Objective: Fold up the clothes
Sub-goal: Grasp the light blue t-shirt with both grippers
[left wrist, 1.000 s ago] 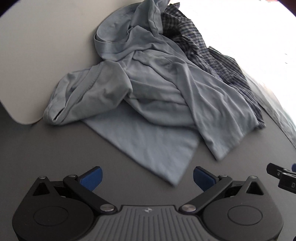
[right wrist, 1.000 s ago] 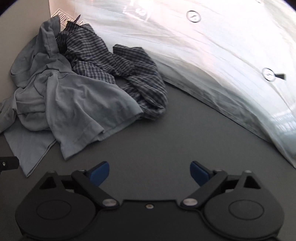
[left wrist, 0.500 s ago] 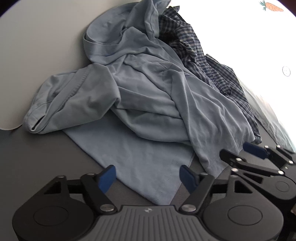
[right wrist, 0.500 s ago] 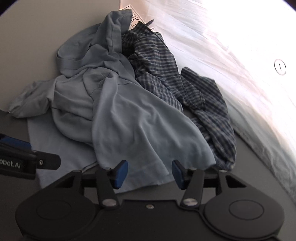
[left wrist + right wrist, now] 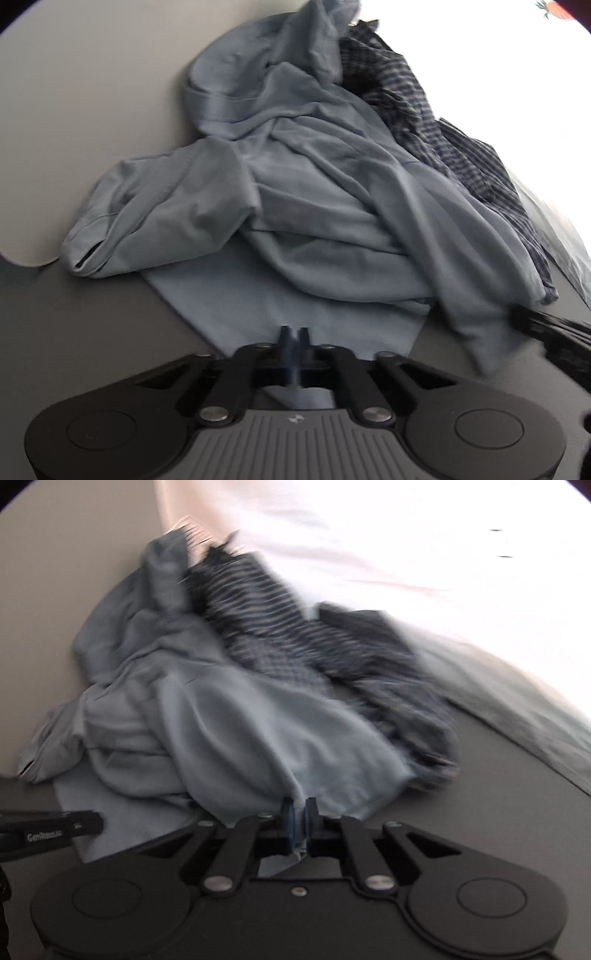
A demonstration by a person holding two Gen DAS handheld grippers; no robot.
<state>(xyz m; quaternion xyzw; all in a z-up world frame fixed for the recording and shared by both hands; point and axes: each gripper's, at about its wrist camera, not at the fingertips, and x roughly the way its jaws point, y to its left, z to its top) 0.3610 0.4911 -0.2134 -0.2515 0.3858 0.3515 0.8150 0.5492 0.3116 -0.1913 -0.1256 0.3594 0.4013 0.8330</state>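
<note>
A crumpled light blue shirt [image 5: 332, 221] lies on a grey surface [image 5: 92, 332], and a dark checked shirt [image 5: 424, 122] is bunched behind it on the right. My left gripper [image 5: 293, 334] has closed on the blue shirt's near hem, and the cloth shows pinched between its pads. In the right wrist view the same blue shirt [image 5: 221, 731] spreads ahead, with the checked shirt [image 5: 295, 635] beyond. My right gripper [image 5: 297, 808] is shut on another stretch of the hem, a fold of cloth squeezed between the pads. The picture is blurred.
A pale wall [image 5: 74, 110] rises behind the pile on the left. Bright white bedding [image 5: 406, 554] runs along the right and back. The left gripper's black finger [image 5: 55, 830] shows at the right view's left edge. Bare grey surface [image 5: 498, 812] lies to the right.
Both grippers came forward to the blue shirt's near edge and went from wide open to shut on its hem. The right one swung left towards the pile.
</note>
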